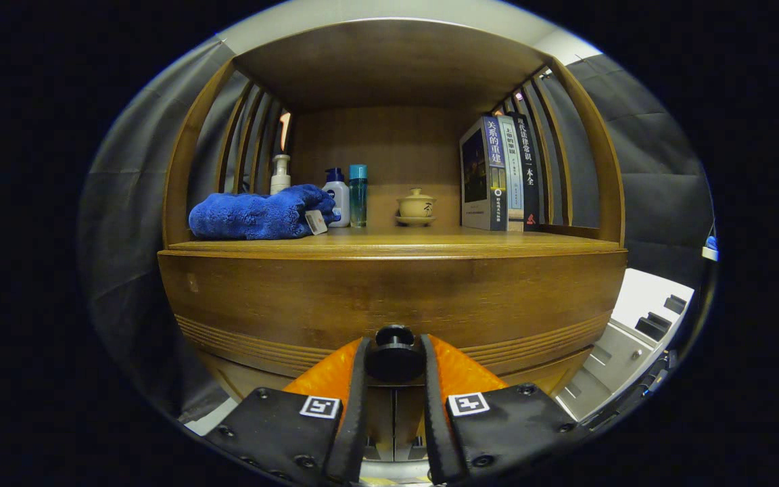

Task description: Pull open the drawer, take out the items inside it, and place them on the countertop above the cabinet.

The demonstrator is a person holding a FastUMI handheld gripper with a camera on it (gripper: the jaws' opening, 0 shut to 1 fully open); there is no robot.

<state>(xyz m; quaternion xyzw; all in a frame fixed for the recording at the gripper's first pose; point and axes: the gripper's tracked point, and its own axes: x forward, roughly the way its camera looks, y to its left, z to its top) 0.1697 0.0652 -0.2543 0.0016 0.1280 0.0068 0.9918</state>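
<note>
A wooden cabinet faces me, its drawer front point(389, 297) closed and flush under the countertop point(396, 243). A round black knob point(394, 353) sticks out of the drawer's lower middle. My gripper point(394, 358) holds that knob, with a finger pressed against each side of it. What lies inside the drawer is hidden.
On the countertop sit a folded blue towel point(261, 213) at the left, a pump bottle point(280, 174), two more bottles point(347, 196), a small lidded cup on a saucer point(416, 205), and upright books point(501, 172) at the right. Grey equipment point(640, 331) stands right of the cabinet.
</note>
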